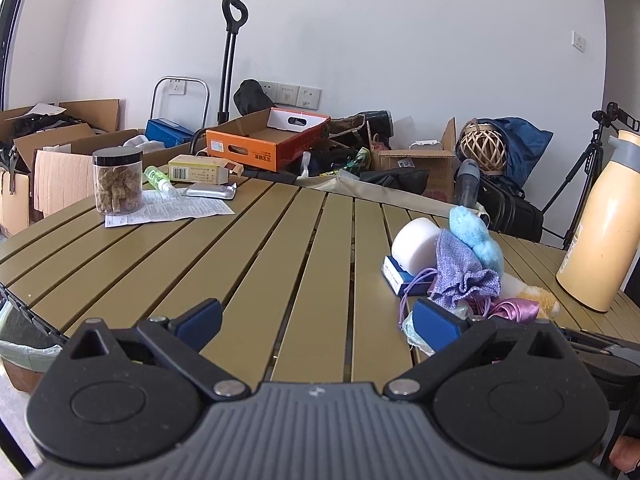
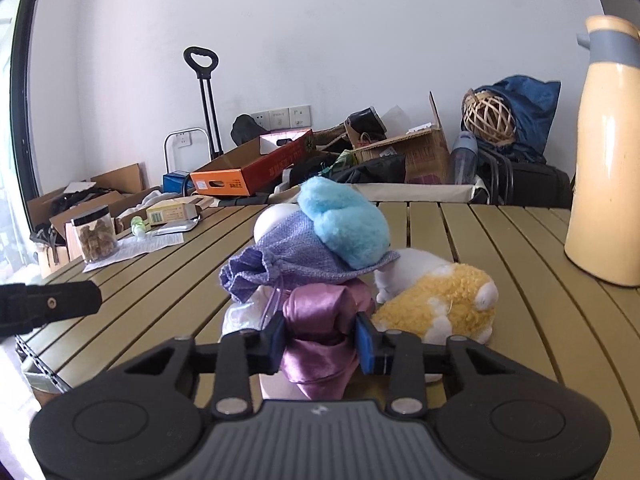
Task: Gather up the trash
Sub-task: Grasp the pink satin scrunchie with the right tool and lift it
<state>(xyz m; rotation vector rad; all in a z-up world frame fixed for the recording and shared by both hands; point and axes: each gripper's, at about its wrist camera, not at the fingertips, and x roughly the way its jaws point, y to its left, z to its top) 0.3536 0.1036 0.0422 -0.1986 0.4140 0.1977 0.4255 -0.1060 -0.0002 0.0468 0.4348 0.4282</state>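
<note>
Print on the orange box (image 1: 267, 142) and leaflet (image 1: 168, 210) is illegible.

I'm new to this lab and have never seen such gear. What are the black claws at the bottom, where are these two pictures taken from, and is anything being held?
They are two hand-held grippers, each with a fisheye camera looking along its fingers.

Left-hand view: the left gripper is open and empty above the slatted table. Far back stand a jar of brown chunks on a printed sheet and a small box.

Right-hand view: the right gripper is shut on a pink satin pouch. Behind it lie a lilac drawstring bag, a blue fluffy ball and a yellow plush toy; a cream thermos stands to the right.
</note>
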